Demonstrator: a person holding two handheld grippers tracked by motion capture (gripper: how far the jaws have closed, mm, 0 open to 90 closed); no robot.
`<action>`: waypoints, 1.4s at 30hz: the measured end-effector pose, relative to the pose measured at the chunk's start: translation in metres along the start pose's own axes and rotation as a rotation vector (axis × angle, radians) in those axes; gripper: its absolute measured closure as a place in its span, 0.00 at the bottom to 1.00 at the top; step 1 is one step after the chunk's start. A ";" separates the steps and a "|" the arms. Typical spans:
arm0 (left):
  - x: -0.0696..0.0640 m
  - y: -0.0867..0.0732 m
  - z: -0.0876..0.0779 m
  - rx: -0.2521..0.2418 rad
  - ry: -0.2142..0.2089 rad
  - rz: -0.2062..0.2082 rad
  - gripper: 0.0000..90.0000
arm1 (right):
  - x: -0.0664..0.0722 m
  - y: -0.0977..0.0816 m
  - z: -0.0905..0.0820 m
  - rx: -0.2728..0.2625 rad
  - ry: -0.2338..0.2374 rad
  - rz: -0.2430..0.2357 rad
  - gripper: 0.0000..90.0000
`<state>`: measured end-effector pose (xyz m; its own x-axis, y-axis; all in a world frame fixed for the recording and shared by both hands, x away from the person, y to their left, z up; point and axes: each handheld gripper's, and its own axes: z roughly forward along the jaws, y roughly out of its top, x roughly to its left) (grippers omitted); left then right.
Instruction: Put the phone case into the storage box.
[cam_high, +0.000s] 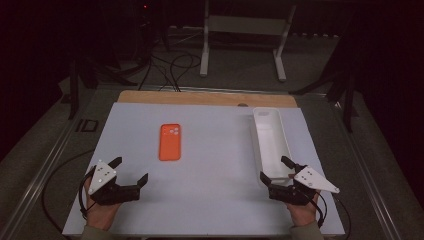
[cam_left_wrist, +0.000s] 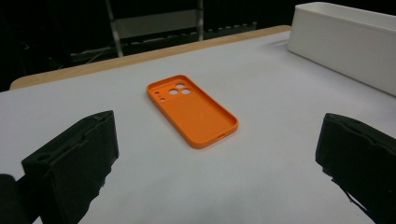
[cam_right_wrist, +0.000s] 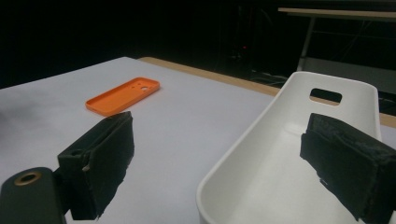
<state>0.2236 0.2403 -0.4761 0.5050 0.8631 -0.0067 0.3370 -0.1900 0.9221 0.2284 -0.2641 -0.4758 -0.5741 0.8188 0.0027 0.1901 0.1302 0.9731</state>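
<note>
dark lab – floor cables, metal stand

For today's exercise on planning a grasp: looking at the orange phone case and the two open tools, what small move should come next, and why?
Probably ease the left tool forward toward the orange phone case. Its jaws stand open and empty, the case lies flat ahead of it, untouched, and the right tool sits farther off at the white tray.

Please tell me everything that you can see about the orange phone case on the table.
The orange phone case is one piece, matte, seemingly soft plastic or silicone. It lies flat, open side up, empty, on the white table cover, left of the white tray and apart from it. It has a raised rim, round camera holes at its far end, and a slot in its near edge. Only the cover touches it.
</note>
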 end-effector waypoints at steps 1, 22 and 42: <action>0.000 0.002 0.001 0.004 -0.004 0.005 0.00 | 0.000 0.000 0.000 -0.001 0.002 -0.003 0.10; 0.005 0.031 0.023 0.043 -0.015 0.036 0.00 | -0.001 0.000 0.008 0.009 -0.004 -0.004 0.10; 0.006 0.051 0.062 0.114 -0.037 0.069 0.00 | 0.000 0.003 0.006 -0.012 -0.012 -0.001 0.10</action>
<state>0.2928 0.2067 -0.4528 0.5587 0.8284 0.0392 0.3874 -0.3025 0.8709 0.2340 -0.2605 -0.4743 -0.5643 0.8256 -0.0009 0.1799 0.1241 0.9758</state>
